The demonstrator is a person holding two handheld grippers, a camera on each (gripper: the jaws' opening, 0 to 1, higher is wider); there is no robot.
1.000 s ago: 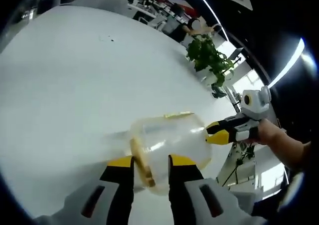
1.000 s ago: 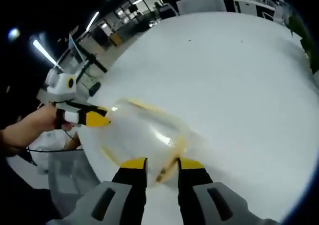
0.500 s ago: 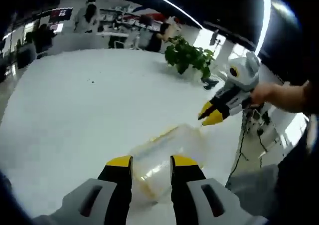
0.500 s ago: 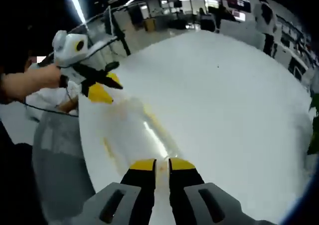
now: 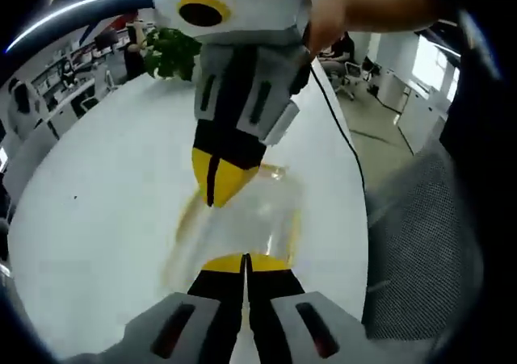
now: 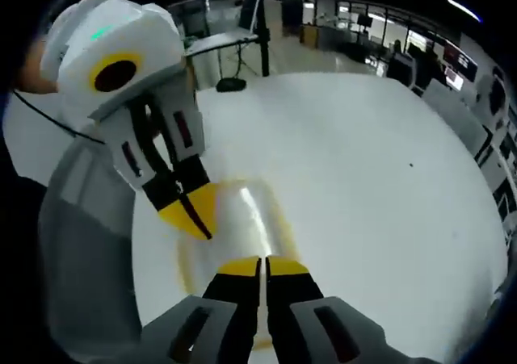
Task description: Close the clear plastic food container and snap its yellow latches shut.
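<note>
The clear plastic food container with yellow latches (image 5: 242, 219) is seen lying blurred on the white round table (image 5: 105, 211), between both tools. The left gripper (image 5: 245, 261) and right gripper (image 6: 262, 261) are pressed closed, tips at its edges, nothing visibly clamped.

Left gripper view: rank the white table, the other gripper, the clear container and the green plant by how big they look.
1. White table.
2. Right gripper, though nearness to the camera inflates it.
3. Clear container, blurred.
4. Green plant, far off.
</note>
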